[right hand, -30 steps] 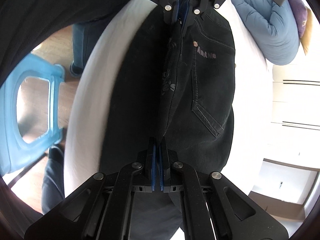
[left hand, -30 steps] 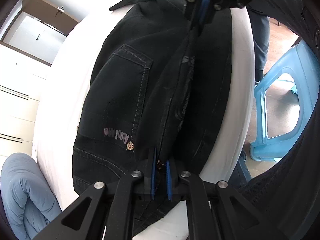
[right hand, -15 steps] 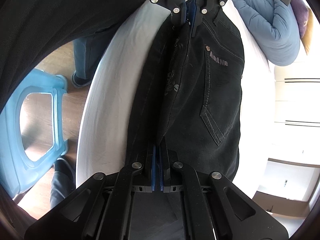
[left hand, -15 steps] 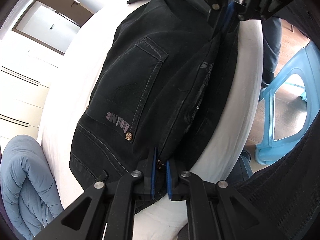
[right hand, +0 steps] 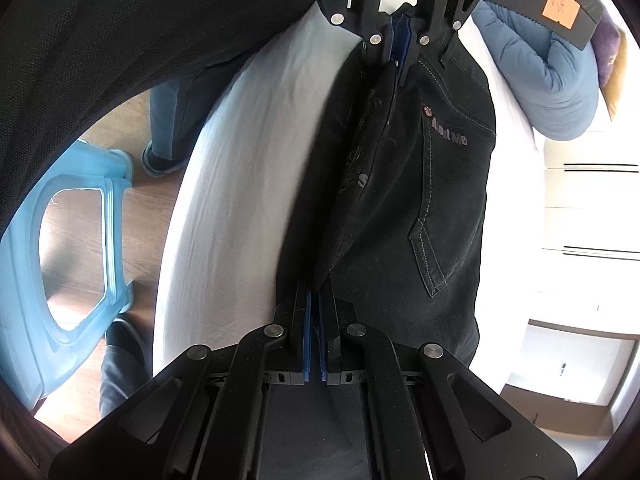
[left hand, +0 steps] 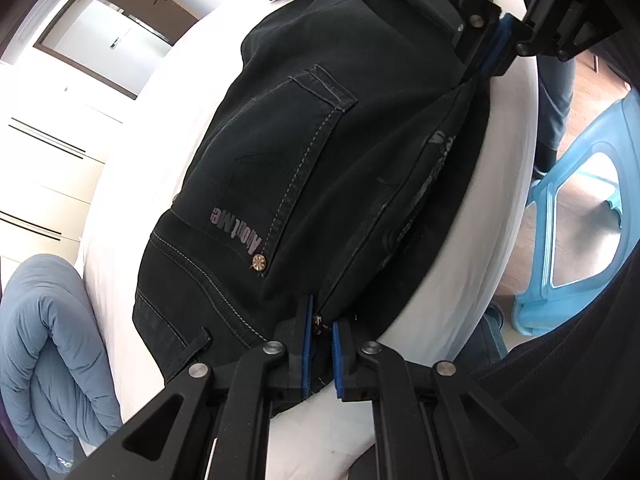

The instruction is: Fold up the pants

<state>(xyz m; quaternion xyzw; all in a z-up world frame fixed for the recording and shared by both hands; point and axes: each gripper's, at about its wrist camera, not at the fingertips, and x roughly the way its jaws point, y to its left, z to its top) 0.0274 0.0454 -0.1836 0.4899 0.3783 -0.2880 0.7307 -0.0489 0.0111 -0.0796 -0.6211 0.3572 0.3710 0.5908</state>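
Black denim pants (left hand: 304, 152) lie on a white bed (left hand: 492, 216), back pocket up, with "About Me" printed on it. A folded-over layer is stretched taut between both grippers. My left gripper (left hand: 320, 322) is shut on the waistband end of that fold, a rivet showing between its blue pads. At the top of the same view my right gripper (left hand: 490, 66) pinches the other end. In the right wrist view my right gripper (right hand: 315, 296) is shut on the pants (right hand: 440, 200), and my left gripper (right hand: 398, 46) grips the far end.
A blue quilt (left hand: 44, 360) is bunched at the head of the bed. A light blue plastic stool (left hand: 580, 240) stands on the wooden floor beside the bed, near a person's legs (right hand: 168, 120). White cupboards (right hand: 592, 208) and a door (left hand: 104, 36) are beyond.
Both grippers have carried the held fold sideways across the pants, away from the pocket toward the bed's edge side. The left wrist rolled a little. Both grips stay shut.
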